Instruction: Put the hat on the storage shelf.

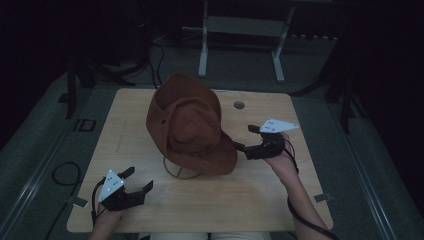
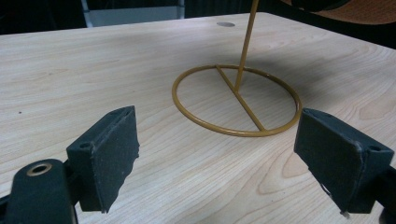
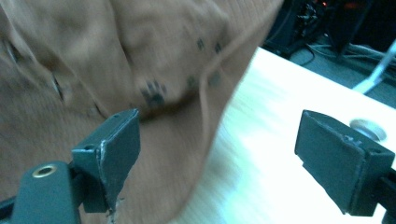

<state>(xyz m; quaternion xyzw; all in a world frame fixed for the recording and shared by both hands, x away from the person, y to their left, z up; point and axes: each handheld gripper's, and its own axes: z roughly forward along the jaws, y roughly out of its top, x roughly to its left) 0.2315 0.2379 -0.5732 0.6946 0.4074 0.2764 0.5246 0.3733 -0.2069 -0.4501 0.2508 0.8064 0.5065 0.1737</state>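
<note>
A brown wide-brimmed hat (image 1: pixel 189 125) hangs on a thin yellow wire stand (image 1: pixel 181 173) in the middle of the wooden table (image 1: pixel 250 195). The stand's ring base (image 2: pixel 236 100) and upright rod lie just ahead of my left gripper (image 2: pixel 217 158), which is open and holds nothing. In the high view that left gripper (image 1: pixel 138 180) sits near the table's front left. My right gripper (image 1: pixel 246 138) is open beside the hat's right brim. Its jaws stand wide apart, with the hat's brown cloth (image 3: pixel 140 70) behind the left one and nothing between them.
A round grommet hole (image 1: pixel 239 105) sits in the table top behind the right gripper. A white metal frame (image 1: pixel 240 35) stands on the floor beyond the table. Cables (image 1: pixel 65 175) lie on the grey floor at the left.
</note>
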